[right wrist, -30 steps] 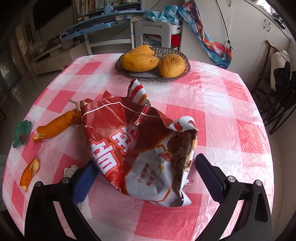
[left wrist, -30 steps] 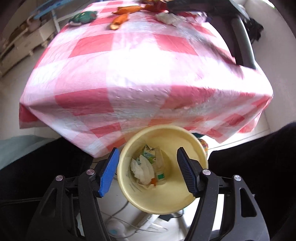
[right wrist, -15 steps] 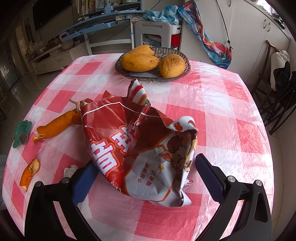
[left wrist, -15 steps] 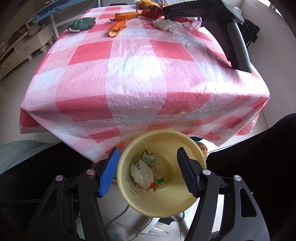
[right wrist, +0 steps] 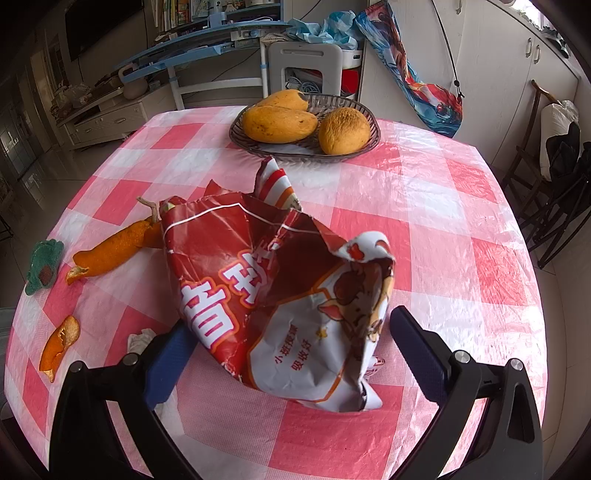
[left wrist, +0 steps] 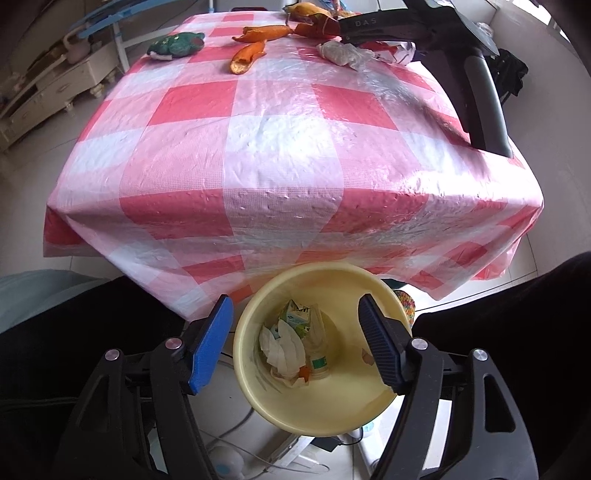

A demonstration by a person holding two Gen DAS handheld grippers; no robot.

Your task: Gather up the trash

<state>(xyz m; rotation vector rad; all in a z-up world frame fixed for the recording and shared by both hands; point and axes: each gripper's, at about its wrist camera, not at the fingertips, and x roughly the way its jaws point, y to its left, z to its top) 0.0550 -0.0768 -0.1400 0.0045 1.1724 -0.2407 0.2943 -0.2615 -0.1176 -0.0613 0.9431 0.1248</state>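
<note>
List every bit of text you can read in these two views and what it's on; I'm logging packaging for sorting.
"DAS": white letters on the right gripper's black body, seen from the left wrist view.
"小班搜课 吸收好" (my best reading): small red print on the snack bag's white panel.
Large white characters on the bag's red side: folded and cut off, not readable.
Green carton in the yellow bin: print too small.

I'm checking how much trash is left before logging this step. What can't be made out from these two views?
- Bin bottom, left wrist view: wrappers on top hide what lies beneath.
- Tissue, right wrist view: mostly behind a right gripper finger.
- Table behind the snack bag, right wrist view: the bag hides it.
- Basket, left wrist view: cut off at the top edge.
</note>
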